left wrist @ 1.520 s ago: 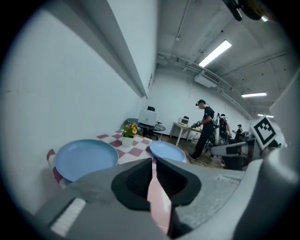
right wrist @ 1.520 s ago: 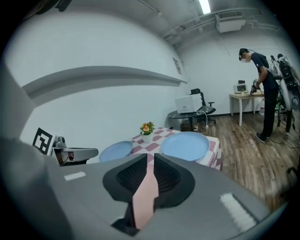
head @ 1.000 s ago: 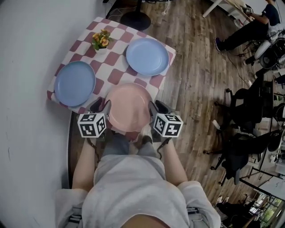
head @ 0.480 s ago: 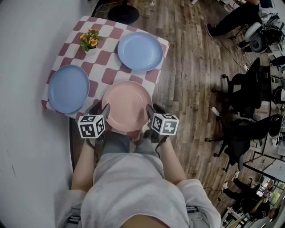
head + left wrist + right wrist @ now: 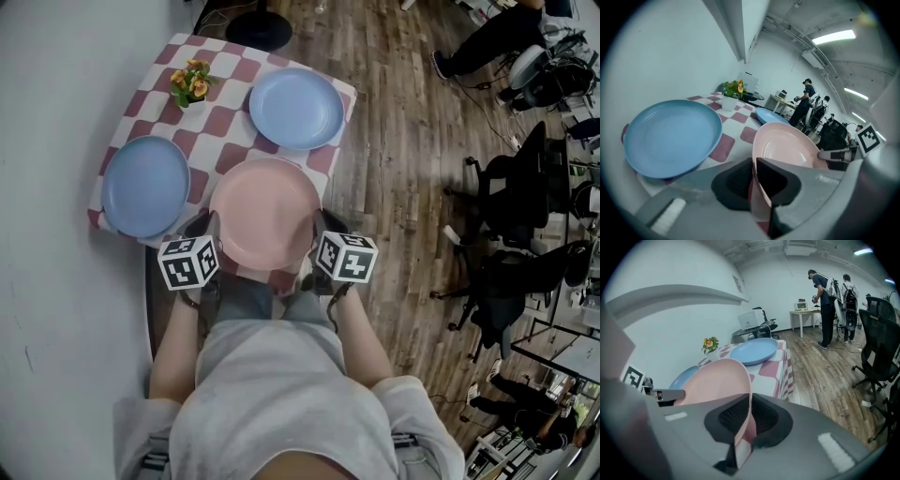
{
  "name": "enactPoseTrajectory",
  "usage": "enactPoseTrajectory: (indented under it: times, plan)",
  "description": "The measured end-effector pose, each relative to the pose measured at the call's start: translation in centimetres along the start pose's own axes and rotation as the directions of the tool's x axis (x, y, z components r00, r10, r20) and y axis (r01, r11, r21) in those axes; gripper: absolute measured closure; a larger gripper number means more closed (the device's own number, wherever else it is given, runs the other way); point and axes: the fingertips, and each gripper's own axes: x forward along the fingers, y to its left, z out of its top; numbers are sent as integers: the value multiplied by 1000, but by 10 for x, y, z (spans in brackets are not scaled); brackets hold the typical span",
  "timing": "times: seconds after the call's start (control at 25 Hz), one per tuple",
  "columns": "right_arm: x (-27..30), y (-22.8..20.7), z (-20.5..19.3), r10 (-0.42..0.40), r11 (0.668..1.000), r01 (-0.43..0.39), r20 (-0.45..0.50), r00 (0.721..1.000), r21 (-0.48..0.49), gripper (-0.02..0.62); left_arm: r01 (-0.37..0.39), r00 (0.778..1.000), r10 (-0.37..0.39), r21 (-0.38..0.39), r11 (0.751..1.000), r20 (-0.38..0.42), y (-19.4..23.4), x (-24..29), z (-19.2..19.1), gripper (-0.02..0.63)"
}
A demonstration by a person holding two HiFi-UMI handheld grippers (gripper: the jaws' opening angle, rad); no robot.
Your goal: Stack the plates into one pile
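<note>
The pink plate (image 5: 265, 211), at the table's (image 5: 230, 131) near edge, is clamped at opposite rims by the left gripper (image 5: 753, 180) and right gripper (image 5: 750, 417), whose jaws have just been closing on it. In the head view, the gripped rim parts are covered by the grippers.

I see bright, even light from the ceiling strips (image 5: 834, 36) — shadows are soft. Both gripper views bulge at their dark round edges; close parts blur.

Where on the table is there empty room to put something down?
The barest patch of cloth lies mid-table, between the flower pot, the left blue plate, the far blue plate and the pink plate. The near edge is crowded: the pink plate fills it.
</note>
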Motion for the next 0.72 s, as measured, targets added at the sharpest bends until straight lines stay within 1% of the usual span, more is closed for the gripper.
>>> enactPoseTrajectory:
  times: [0.2, 0.36, 0.56, 0.72]
  plan:
    - [-4, 30, 40, 71, 997, -69, 83, 994, -30, 575, -3, 993, 6, -28, 1000, 119, 10, -25, 39, 574]
    - [-1, 63, 62, 144, 987, -135, 112, 983, -82, 574, -46, 981, 52, -35, 998, 186, 28, -49, 57, 574]
    - [11, 115, 81, 224, 964, -203, 112, 968, -172, 574, -106, 959, 127, -94, 990, 254, 63, -83, 67, 574]
    - [23, 163, 87, 299, 932, -273, 82, 951, -238, 574, -164, 934, 205, -160, 973, 291, 96, -113, 65, 574]
